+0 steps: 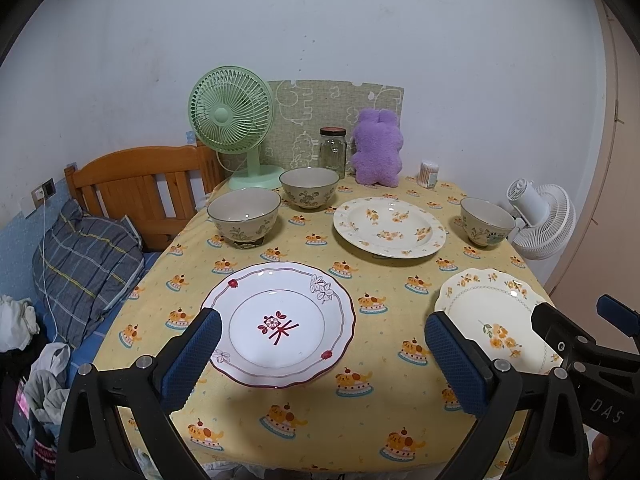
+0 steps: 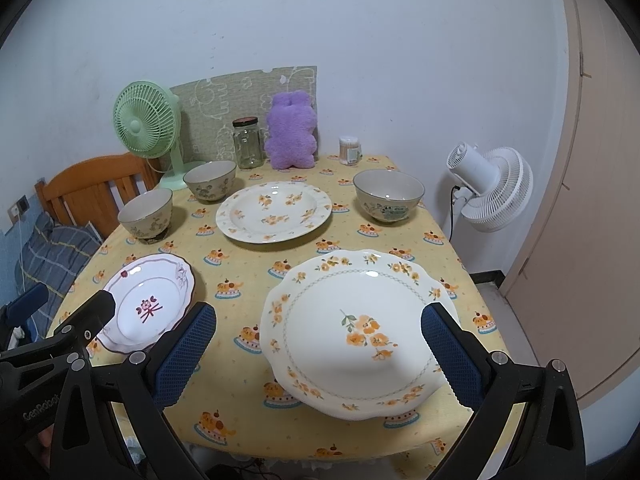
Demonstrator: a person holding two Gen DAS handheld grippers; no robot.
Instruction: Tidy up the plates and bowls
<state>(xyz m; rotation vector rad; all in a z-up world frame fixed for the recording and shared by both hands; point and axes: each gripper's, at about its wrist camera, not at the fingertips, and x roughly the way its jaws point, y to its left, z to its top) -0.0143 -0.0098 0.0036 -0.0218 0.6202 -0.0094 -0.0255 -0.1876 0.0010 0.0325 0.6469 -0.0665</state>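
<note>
Three plates and three bowls lie apart on the yellow tablecloth (image 1: pixel 304 412). A white plate with red marks (image 1: pixel 278 322) (image 2: pixel 148 304) lies near the front left, under my open left gripper (image 1: pixel 320 320). A cream scalloped plate with orange flowers (image 2: pixel 358 332) (image 1: pixel 498 320) lies front right, between the fingers of my open right gripper (image 2: pixel 318 318). Farther back lie a large flowered plate (image 1: pixel 389 226) (image 2: pixel 274 211), two bowls at left (image 1: pixel 244 213) (image 1: pixel 309 187) and one bowl at right (image 1: pixel 486 221) (image 2: pixel 388 195). Neither gripper holds anything.
Along the wall stand a green fan (image 1: pixel 232 120), a glass jar (image 1: pixel 333 153), a purple plush (image 1: pixel 378 146) and a cotton-swab box (image 1: pixel 429 174). A white fan (image 2: pixel 494 190) stands off the right edge. A wooden bed frame (image 1: pixel 140 188) and pillow (image 1: pixel 86 260) lie left.
</note>
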